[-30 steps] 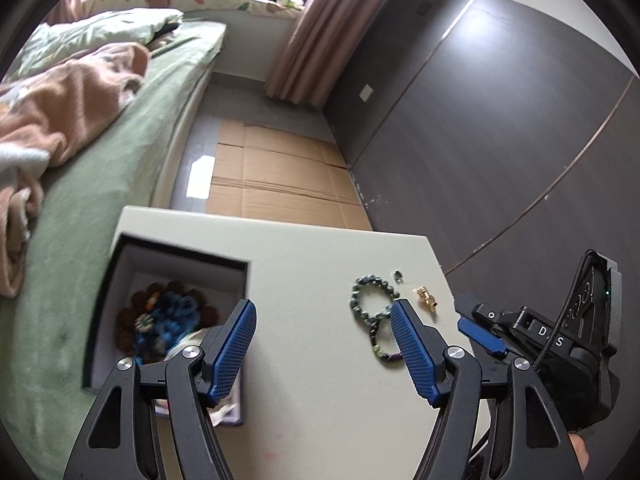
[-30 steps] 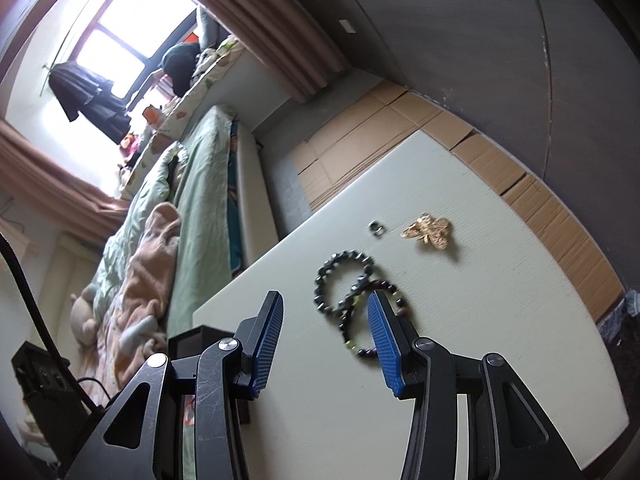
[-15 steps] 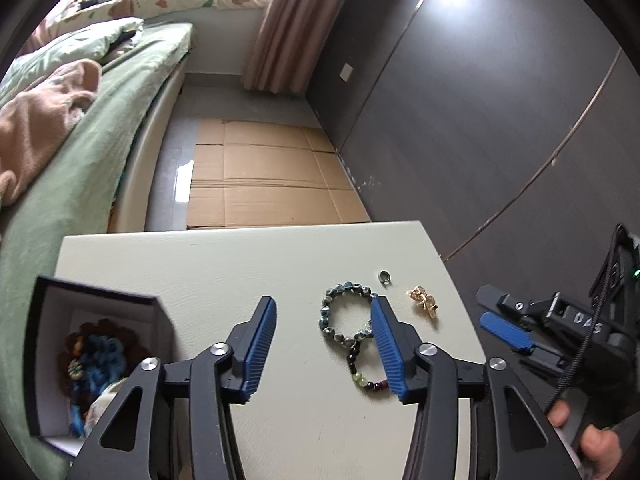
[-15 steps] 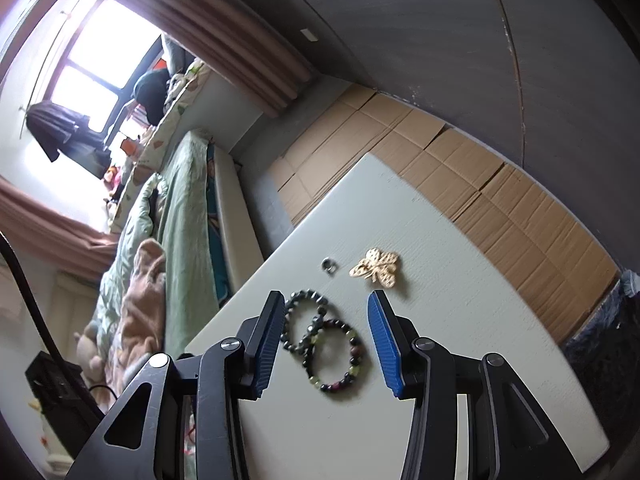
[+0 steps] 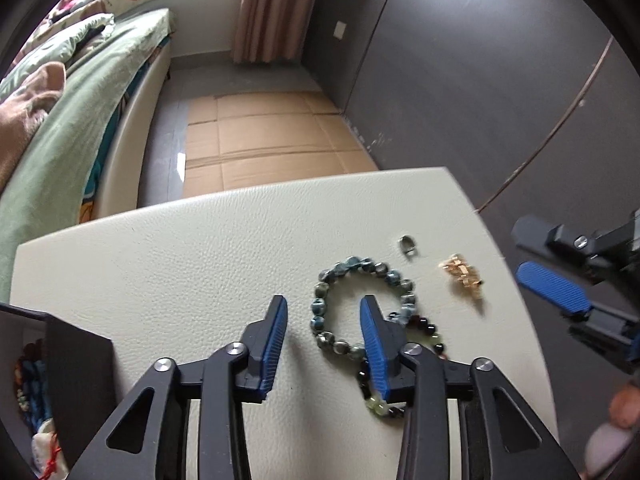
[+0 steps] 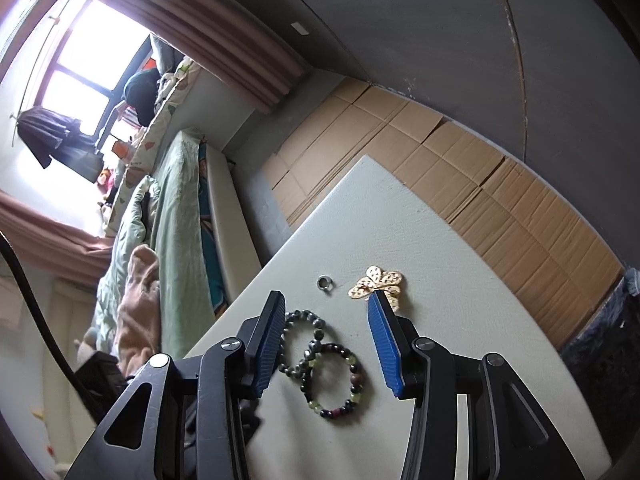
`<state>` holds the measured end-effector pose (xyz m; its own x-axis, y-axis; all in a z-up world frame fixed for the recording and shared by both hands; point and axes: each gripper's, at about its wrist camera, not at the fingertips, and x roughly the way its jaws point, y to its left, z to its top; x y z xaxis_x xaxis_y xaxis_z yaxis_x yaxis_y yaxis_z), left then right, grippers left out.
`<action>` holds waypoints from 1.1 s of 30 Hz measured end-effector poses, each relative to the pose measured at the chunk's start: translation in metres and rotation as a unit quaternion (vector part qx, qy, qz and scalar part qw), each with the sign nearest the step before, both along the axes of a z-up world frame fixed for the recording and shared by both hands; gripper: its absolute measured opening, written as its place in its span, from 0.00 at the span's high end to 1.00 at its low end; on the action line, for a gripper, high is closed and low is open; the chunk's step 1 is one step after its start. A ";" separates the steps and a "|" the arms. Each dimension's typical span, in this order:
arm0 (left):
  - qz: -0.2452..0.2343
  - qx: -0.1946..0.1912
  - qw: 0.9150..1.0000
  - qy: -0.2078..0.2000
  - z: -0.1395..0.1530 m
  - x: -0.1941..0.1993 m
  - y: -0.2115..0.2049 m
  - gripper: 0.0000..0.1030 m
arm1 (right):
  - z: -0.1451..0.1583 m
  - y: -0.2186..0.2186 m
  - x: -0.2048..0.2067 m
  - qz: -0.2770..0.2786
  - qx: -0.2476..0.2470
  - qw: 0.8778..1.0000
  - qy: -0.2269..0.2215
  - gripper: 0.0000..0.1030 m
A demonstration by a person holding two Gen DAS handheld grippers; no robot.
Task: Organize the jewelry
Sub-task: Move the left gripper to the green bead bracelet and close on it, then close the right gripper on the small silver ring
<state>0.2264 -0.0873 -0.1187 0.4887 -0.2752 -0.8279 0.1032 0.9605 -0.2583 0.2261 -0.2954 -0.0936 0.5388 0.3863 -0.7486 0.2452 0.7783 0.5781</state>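
On the cream leather-topped table (image 5: 180, 264) lie a teal bead bracelet (image 5: 352, 264), a dark-and-green bead bracelet (image 5: 374, 400) overlapping it, a small silver ring (image 5: 407, 245) and a gold butterfly brooch (image 5: 462, 274). My left gripper (image 5: 323, 308) hangs just above the teal bracelet with its jaws closing; the left side of that bracelet lies between the blue pads, untouched. My right gripper (image 6: 327, 316) stands open above both bracelets (image 6: 304, 344), with the ring (image 6: 325, 282) and brooch (image 6: 376, 282) just beyond its tips. It also shows at the right edge (image 5: 552, 288) of the left wrist view.
A black jewelry box (image 5: 76, 384) holding beads sits at the table's left front corner. Beyond the table are flattened cardboard (image 5: 264, 136) on the floor, a bed (image 5: 72, 112) with green bedding on the left, and a dark wall (image 5: 480, 80) on the right.
My left gripper has swung right from the box to the teal bracelet, dropped lower and narrowed its jaws. My right gripper has drifted over the bracelets with its gap unchanged.
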 end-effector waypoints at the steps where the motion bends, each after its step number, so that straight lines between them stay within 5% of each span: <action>1: 0.001 0.004 1.000 -0.007 -0.001 0.000 0.000 0.69 | 0.000 0.002 0.003 0.002 -0.002 1.000 0.000 0.56; 5: -0.006 0.019 1.000 -0.008 -0.003 0.001 0.000 0.92 | -0.001 0.011 0.011 0.012 -0.014 1.000 -0.008 0.56; 20: 0.044 -0.057 0.997 -0.037 0.035 -0.007 0.055 0.92 | -0.012 0.039 0.031 0.075 -0.085 0.992 -0.053 0.57; 29: 0.068 -0.095 0.992 -0.046 0.048 -0.011 0.088 0.92 | -0.019 0.072 0.037 0.133 -0.215 0.964 -0.087 0.63; 33: 0.075 -0.105 0.990 -0.047 0.050 -0.011 0.098 0.92 | -0.028 0.072 0.040 0.146 -0.235 0.958 -0.074 0.73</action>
